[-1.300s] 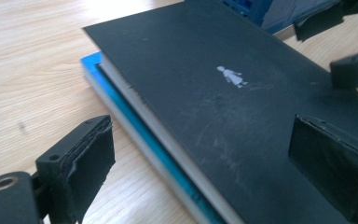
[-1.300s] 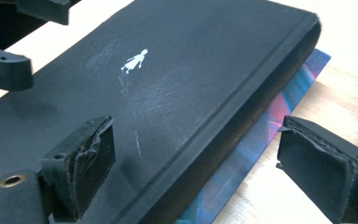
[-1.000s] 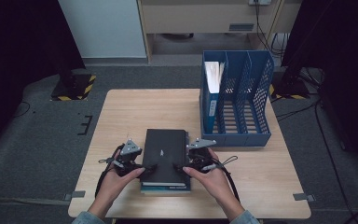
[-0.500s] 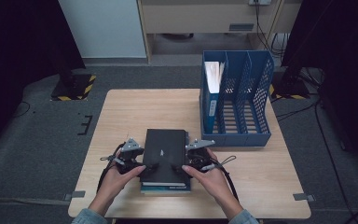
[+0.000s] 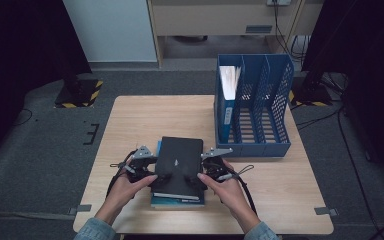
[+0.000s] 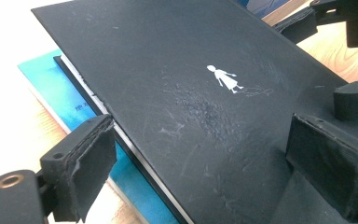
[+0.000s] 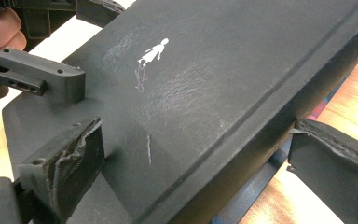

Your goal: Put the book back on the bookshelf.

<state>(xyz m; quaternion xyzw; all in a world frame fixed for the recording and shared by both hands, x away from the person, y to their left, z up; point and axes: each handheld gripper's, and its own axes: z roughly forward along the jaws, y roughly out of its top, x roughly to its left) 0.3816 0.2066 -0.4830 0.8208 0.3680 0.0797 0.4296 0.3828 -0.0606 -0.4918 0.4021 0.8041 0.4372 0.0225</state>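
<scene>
Both hands sit low at the near table edge, the left gripper [image 5: 156, 176] and right gripper [image 5: 199, 176] flanking the black book [image 5: 179, 159] atop a teal book [image 6: 81, 114]. Right jaws have just been opening, spine edge between them, pads clear. Left jaws gape astride the opposite edge. The lower books are mostly hidden.

black book [image 5: 179, 161] with white figure, blue rack [image 5: 254, 107].

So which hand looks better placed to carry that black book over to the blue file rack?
Probably the right. The right gripper straddles the black book on the side nearer the blue file rack; the left gripper is on the far side.
</scene>
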